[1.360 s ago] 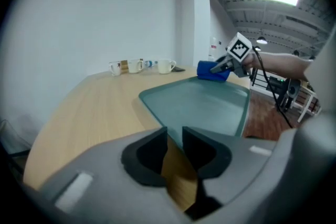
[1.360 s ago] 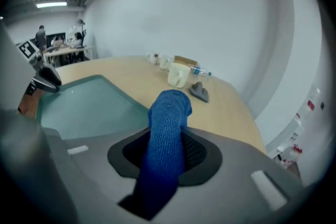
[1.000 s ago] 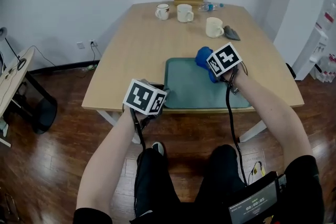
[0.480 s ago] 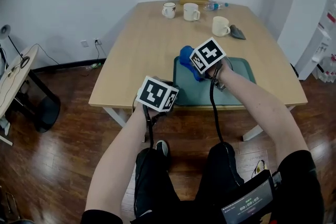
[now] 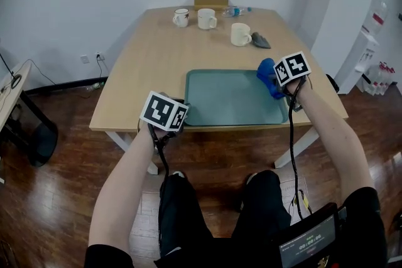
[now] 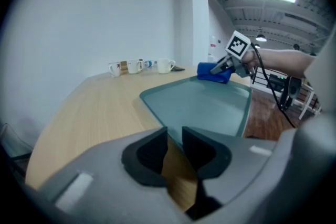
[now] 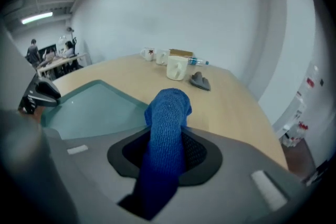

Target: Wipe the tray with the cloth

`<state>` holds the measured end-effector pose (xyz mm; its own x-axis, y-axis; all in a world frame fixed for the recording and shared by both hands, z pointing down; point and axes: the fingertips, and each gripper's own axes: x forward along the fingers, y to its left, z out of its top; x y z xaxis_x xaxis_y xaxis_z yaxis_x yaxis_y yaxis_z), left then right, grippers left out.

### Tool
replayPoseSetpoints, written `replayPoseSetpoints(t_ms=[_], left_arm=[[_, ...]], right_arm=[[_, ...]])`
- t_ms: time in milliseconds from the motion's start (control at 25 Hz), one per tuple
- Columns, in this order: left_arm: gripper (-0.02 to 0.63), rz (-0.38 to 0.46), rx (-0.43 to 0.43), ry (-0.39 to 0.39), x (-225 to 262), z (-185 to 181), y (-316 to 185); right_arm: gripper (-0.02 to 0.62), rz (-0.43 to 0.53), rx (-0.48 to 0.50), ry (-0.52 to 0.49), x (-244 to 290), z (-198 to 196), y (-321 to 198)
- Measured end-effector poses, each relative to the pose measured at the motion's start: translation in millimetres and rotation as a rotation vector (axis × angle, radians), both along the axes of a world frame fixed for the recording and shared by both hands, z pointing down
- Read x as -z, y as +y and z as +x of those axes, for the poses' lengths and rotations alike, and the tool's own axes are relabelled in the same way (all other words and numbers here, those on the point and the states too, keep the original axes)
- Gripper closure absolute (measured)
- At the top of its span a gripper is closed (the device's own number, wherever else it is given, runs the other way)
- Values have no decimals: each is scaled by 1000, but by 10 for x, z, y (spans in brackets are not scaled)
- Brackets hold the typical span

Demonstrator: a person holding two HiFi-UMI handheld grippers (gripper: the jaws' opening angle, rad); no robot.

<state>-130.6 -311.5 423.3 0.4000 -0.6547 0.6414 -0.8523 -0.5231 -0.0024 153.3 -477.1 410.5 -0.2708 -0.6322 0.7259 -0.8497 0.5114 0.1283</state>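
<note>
The green tray (image 5: 232, 97) lies on the wooden bench (image 5: 157, 59), close to the near edge and in front of the person. The left gripper (image 5: 182, 116) sits at the tray's near left corner. In its own view the fingers (image 6: 149, 152) are closed to a narrow slit, with the tray's corner rim caught at their tips and bare bench showing through the gap below. The right gripper (image 5: 276, 83) is at the opposite end, by the tray's far right corner. Its fingers (image 7: 197, 152) are clamped on a blue cloth (image 7: 168, 107), which stands out past the fingertips as a thick, rounded wad. In the head view the cloth (image 5: 268, 76) lies over the far right corner of the tray. In the left gripper view it (image 6: 214, 73) seems to rest on the rim there. The tray's flat bottom (image 6: 205, 105) is otherwise bare. At the far end of the bench, well apart from the tray, stand three pale mugs (image 5: 206, 19). A small grey object (image 5: 260, 41) lies just beside the nearest mug (image 5: 240, 34). A water bottle (image 5: 233, 10) lies on its side, and a flat brown box (image 5: 210, 1) sits at the far edge.
</note>
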Motion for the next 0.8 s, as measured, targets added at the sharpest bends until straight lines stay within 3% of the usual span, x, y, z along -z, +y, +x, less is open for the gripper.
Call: replayPoseSetpoints(t_ms=[80, 280, 800], left_arm=[[515, -2, 1, 1, -2, 16, -1], [517, 16, 4, -14, 1, 31, -15], [517, 8, -7, -4, -1, 68, -4]], right_arm=[[474, -5, -19, -44, -9, 9, 33], [472, 6, 32, 54, -75, -344, 144], [472, -33, 419, -35, -79, -2594, 908]])
